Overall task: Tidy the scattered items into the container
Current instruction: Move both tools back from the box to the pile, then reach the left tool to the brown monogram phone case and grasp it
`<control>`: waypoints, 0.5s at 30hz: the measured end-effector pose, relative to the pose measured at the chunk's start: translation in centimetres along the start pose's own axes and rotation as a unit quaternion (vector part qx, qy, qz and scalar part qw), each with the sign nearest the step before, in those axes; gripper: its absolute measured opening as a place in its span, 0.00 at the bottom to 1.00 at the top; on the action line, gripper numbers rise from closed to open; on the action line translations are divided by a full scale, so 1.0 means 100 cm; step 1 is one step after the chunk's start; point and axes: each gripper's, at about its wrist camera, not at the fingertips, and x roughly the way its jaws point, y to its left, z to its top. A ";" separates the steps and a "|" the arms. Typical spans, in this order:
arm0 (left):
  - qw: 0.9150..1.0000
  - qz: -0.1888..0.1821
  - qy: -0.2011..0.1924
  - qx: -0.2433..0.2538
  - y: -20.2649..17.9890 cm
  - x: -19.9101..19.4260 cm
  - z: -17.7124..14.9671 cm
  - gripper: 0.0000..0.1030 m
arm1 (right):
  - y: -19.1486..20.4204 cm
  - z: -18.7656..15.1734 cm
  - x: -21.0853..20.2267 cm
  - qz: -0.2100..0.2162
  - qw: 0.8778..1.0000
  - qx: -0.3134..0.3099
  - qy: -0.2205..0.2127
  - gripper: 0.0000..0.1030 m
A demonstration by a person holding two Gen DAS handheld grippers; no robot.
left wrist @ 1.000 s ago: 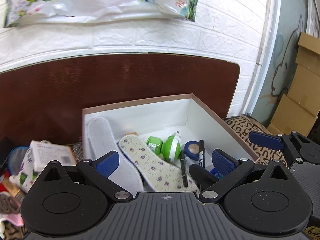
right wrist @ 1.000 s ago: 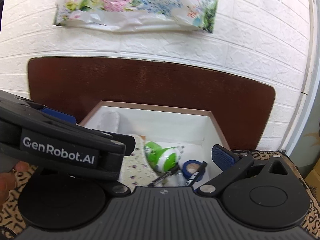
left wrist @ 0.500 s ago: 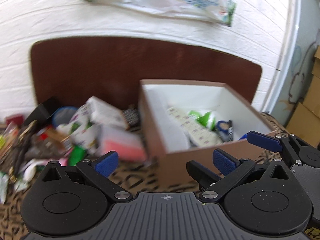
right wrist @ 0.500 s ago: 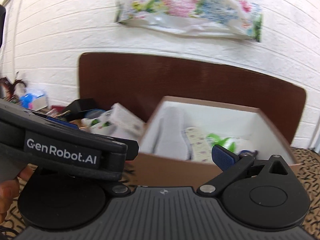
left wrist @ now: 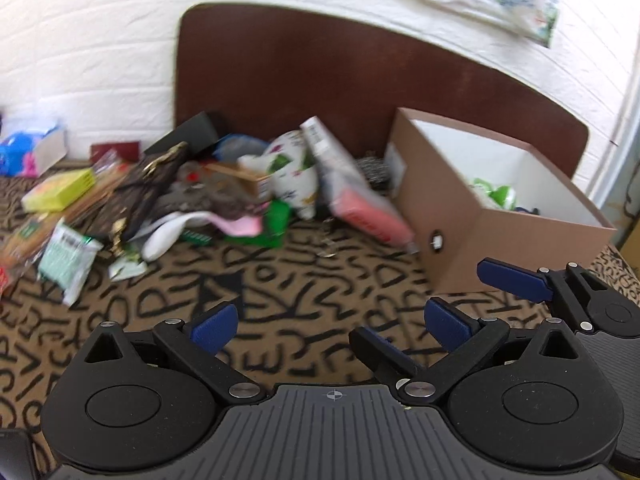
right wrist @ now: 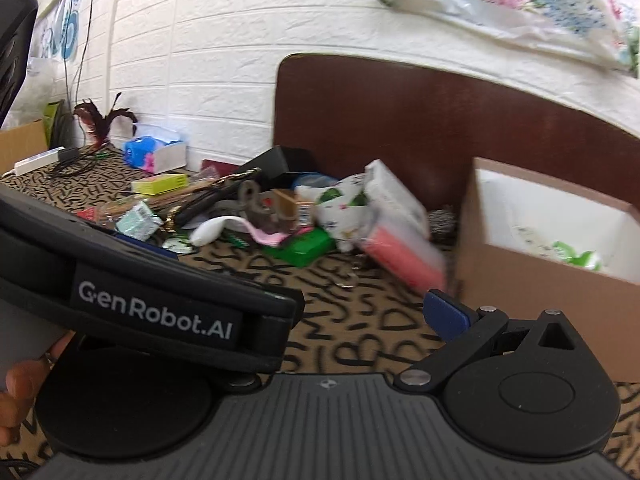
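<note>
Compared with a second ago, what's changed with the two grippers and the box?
Both grippers swung left, away from the box, toward the pile of scattered items. A second ago they looked down into the box; now it sits at the right edge of both views. The left gripper stayed open and empty, as did the right gripper. Nothing was picked up; the green item remains inside.

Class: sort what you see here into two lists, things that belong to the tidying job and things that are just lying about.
Job:
cardboard box
pink packet
floral pouch
yellow-green box
left gripper, open

Lying about:
brown headboard
floral bag
feather
</note>
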 end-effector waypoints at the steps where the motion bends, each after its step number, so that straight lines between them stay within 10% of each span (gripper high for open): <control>1: 1.000 0.002 0.002 -0.003 0.006 0.001 0.000 1.00 | 0.004 0.000 0.004 0.006 1.000 0.000 0.002 1.00; 15: 0.997 0.068 -0.011 -0.029 0.098 0.004 0.018 0.91 | 0.049 0.018 0.056 0.056 0.998 -0.031 0.013 0.97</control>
